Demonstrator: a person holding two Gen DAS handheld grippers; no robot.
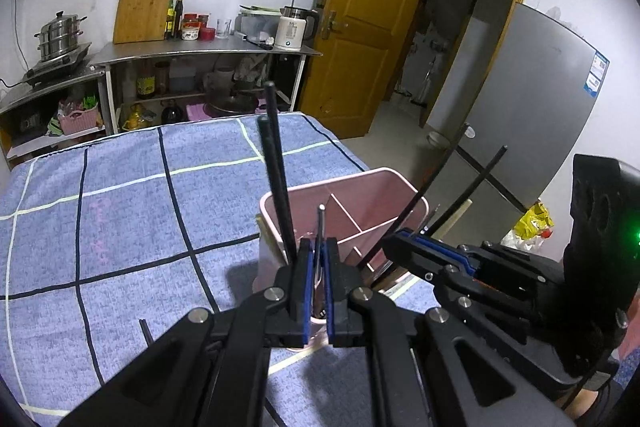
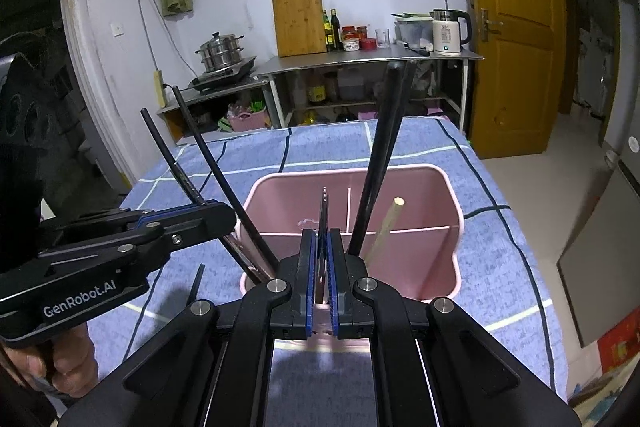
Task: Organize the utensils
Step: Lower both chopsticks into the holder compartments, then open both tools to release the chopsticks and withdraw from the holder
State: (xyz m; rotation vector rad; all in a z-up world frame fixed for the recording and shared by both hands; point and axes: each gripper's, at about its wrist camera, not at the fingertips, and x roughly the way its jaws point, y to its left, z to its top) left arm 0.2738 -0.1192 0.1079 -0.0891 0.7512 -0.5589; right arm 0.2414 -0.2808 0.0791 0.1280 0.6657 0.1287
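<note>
Blue-padded left tool (image 1: 319, 251) pinches a thin metal utensil handle (image 1: 320, 223) above the pink plastic divided utensil caddy (image 1: 400, 187). Right tool (image 2: 320, 247) likewise clamps a slim dark flat utensil (image 2: 322, 223) over the caddy, which stands on the blue checked table (image 1: 120, 195) with black chopsticks (image 2: 376, 167) inside.

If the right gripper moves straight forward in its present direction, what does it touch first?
Probably the pink utensil holder: the right gripper, shut on a thin metal utensil, points at its near wall, though depth is unclear.
</note>
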